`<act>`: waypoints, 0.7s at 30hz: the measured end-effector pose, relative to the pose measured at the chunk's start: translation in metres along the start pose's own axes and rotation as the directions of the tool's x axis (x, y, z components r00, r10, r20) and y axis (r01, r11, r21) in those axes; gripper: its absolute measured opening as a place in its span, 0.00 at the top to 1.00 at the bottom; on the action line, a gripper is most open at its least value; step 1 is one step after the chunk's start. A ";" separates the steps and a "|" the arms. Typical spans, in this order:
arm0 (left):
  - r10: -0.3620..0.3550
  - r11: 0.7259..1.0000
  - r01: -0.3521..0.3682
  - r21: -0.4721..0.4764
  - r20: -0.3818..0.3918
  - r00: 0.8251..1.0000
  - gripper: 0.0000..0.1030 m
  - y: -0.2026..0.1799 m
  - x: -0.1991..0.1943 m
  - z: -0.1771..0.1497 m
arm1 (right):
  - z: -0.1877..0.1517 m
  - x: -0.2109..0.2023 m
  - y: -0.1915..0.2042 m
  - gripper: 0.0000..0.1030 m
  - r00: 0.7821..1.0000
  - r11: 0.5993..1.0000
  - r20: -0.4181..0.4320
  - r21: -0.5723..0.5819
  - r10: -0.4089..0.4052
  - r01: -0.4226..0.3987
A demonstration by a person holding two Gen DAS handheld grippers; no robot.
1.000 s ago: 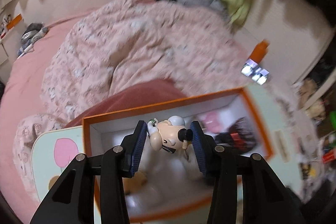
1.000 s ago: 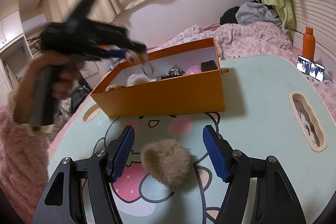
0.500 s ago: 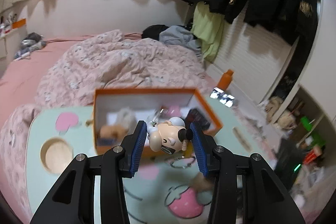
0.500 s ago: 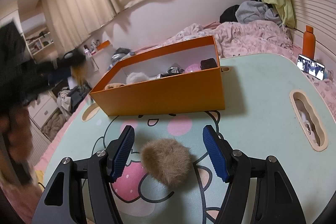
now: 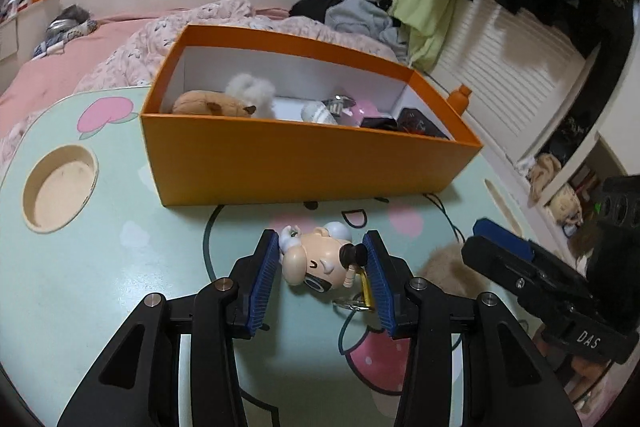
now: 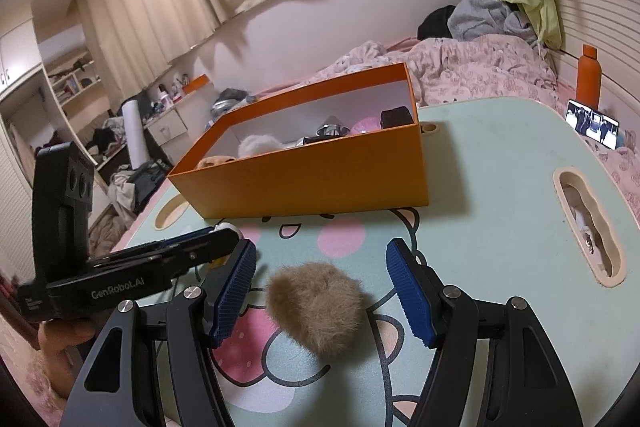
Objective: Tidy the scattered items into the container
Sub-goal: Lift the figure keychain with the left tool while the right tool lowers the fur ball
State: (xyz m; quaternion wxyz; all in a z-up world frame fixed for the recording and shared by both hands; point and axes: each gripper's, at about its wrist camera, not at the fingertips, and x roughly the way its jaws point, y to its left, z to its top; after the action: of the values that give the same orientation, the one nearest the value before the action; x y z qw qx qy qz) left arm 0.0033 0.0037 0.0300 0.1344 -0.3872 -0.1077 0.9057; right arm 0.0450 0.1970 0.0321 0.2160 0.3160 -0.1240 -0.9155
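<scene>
Two grippers low over our table (image 5: pixel 80 287). Our left gripper (image 5: pixel 322 279) is clamped on the figure (image 5: pixel 320 261), short of the box (image 5: pixel 304 163). Our right gripper (image 6: pixel 322 293) is spread wide around the pompom (image 6: pixel 316 307), pads not touching it. Risks, we reckon: the figure's dangling keyring (image 5: pixel 358 297) snags the box wall, or the pompom squirts out of a fast squeeze.

Both tools were matte black plastic with silver screws and ribbed blue pads (image 5: pixel 262 281) on the jaws. One body carried white "GenRobot.AI" lettering. Bare skin showed on a hand (image 6: pixel 66 341).
</scene>
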 end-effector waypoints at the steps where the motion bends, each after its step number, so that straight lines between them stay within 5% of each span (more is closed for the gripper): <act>1: -0.001 1.000 0.001 -0.007 0.004 1.000 0.56 0.002 0.000 -0.001 | -0.001 0.001 0.000 0.33 1.000 1.000 -0.002 0.001 -0.001 0.001; 5: -0.031 0.998 0.031 -0.050 0.007 1.000 0.46 0.011 0.002 -0.005 | -0.002 0.002 0.000 0.33 1.000 1.000 -0.003 0.002 0.000 0.000; 12: -0.078 0.985 0.098 -0.144 0.139 0.987 0.26 0.030 -0.020 -0.014 | -0.004 0.003 -0.003 0.33 1.000 1.000 -0.002 0.017 0.000 0.000; 18: -0.083 0.970 0.127 -0.207 0.206 0.975 0.23 0.044 -0.029 -0.018 | -0.004 0.004 -0.003 0.34 1.000 1.000 -0.012 0.022 0.006 -0.006; 21: -0.079 0.970 0.122 -0.212 0.198 0.977 0.23 0.045 -0.028 -0.017 | 0.006 0.001 -0.001 0.46 0.999 0.999 -0.016 0.031 0.029 -0.028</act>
State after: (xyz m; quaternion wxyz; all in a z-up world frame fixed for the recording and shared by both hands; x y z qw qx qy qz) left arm 0.0270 -0.0462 0.0242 0.1251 -0.3066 -0.2404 0.9124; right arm 0.0401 0.1981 0.0362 0.2251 0.3250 -0.1406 -0.9077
